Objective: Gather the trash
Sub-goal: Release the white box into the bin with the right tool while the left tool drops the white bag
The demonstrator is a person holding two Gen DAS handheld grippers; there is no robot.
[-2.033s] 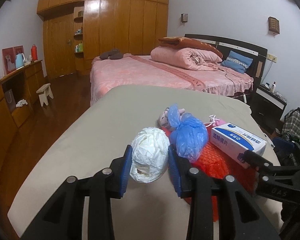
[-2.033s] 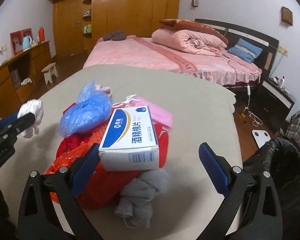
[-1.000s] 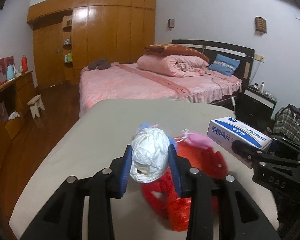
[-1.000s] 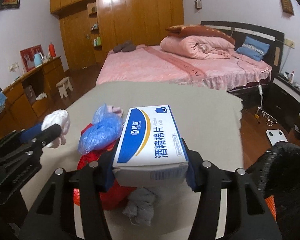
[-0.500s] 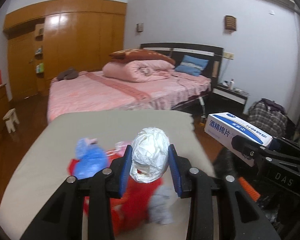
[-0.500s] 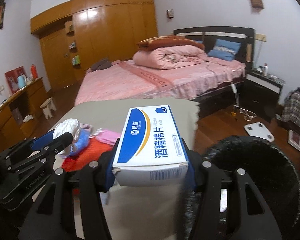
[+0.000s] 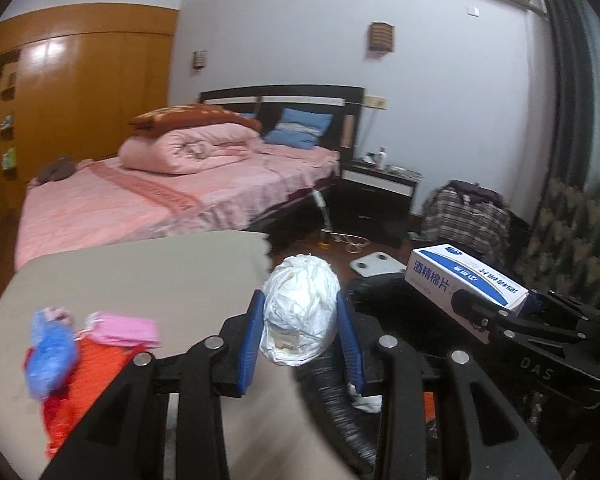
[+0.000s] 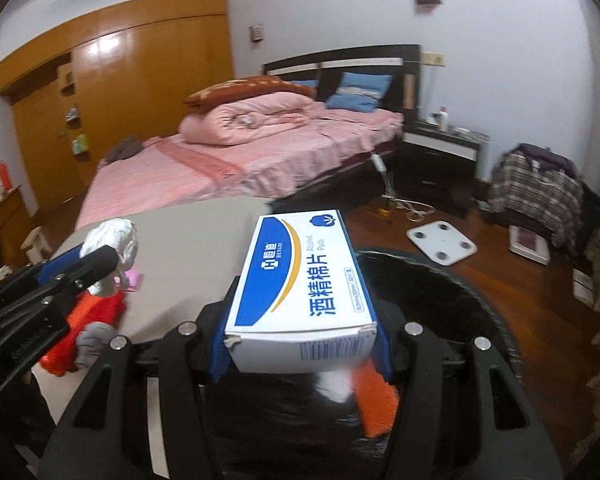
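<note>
Trash is carried in both claws at this moment. In the left wrist view, a crumpled white wad (image 7: 300, 316) is clenched between the blue pads of the left claw (image 7: 300, 320), held clear of the beige desk (image 7: 140, 276) and out past its edge, with the dark mouth of a black bin (image 7: 384, 292) behind and below it — a placing that fits a drop into the bin as the step in hand. To the right in this view the right claw (image 7: 496, 312) is seen from the side, with a blue-and-white box (image 7: 464, 276) gripped in it. Left on the desk are a blue bag (image 7: 50, 352), a pink packet (image 7: 124, 330) and a red bag (image 7: 88, 384), so the task is judged only partly done.

In the right wrist view, the box (image 8: 304, 292) is seen from above, clamped lengthwise in the right claw (image 8: 300, 344) directly over the bin (image 8: 452, 312); it is held level, which keeps it from slipping before release. What this view adds is the bin's inside — white and orange scraps (image 8: 364, 396) already lie there — and a grey cloth (image 8: 94, 340) beside the red bag (image 8: 84, 332), hidden in the other view. The left claw (image 8: 100, 260) shows at the left edge with the white wad (image 8: 110, 248) in its grip, over the desk's edge, not yet above the bin.
</note>
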